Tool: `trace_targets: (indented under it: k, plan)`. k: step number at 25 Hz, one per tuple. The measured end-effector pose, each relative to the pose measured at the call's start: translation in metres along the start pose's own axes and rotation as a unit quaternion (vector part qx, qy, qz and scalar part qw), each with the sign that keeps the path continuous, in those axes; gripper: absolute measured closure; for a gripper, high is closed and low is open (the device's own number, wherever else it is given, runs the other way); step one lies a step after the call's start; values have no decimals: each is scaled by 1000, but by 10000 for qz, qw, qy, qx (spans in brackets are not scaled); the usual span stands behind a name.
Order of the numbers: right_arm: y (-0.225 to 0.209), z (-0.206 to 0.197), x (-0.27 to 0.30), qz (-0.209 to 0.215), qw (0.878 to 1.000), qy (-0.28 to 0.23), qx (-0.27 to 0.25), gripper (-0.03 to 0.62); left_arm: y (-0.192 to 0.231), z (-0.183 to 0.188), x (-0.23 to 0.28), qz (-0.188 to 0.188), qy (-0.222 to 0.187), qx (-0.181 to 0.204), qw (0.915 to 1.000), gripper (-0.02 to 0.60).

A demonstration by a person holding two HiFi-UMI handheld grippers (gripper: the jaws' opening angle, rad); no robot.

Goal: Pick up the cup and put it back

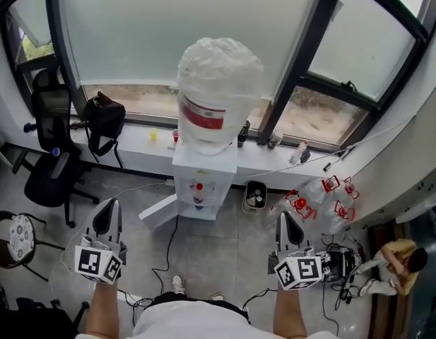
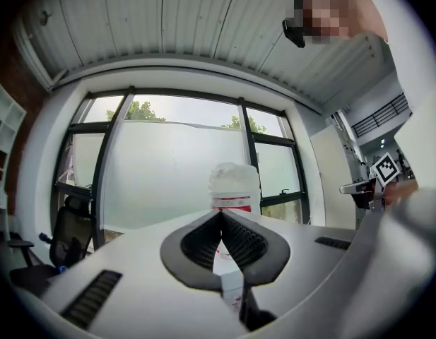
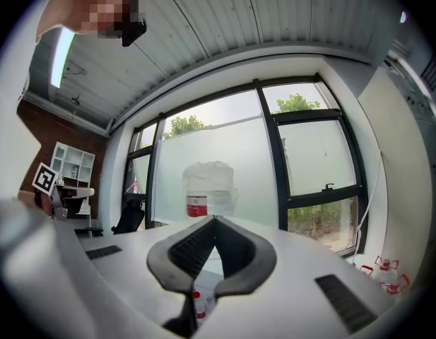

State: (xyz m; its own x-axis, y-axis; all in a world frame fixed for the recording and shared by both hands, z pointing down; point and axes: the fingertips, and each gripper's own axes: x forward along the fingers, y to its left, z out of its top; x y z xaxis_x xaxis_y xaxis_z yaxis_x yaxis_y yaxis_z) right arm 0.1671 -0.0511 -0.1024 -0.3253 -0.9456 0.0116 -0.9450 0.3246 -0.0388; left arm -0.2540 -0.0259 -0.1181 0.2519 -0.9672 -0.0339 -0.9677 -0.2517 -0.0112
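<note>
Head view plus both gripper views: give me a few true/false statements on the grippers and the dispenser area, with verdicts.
1. The left gripper and the right gripper both have their jaws together, with nothing between them. True.
2. The red cup is held by the left gripper. False: it stands on the windowsill.
3. A black bag sits on the windowsill left of the water dispenser. True.
4. The office chair stands right of the water dispenser. False: it stands at the left, below the black bag.

All three views toward water dispenser (image 1: 205, 162)
</note>
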Motion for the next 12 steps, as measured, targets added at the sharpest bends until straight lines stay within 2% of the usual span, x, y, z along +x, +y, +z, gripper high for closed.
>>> trace_targets:
  k: [6,12]
  plan:
    - [-26,-12,-26,-368,9986,356,-158,574,23,0,-34,606,-105,-143,9980,557]
    - [-28,-7,-25,-547,9980,262,-156,574,23,15,-21,548,-459,-219,9972,558]
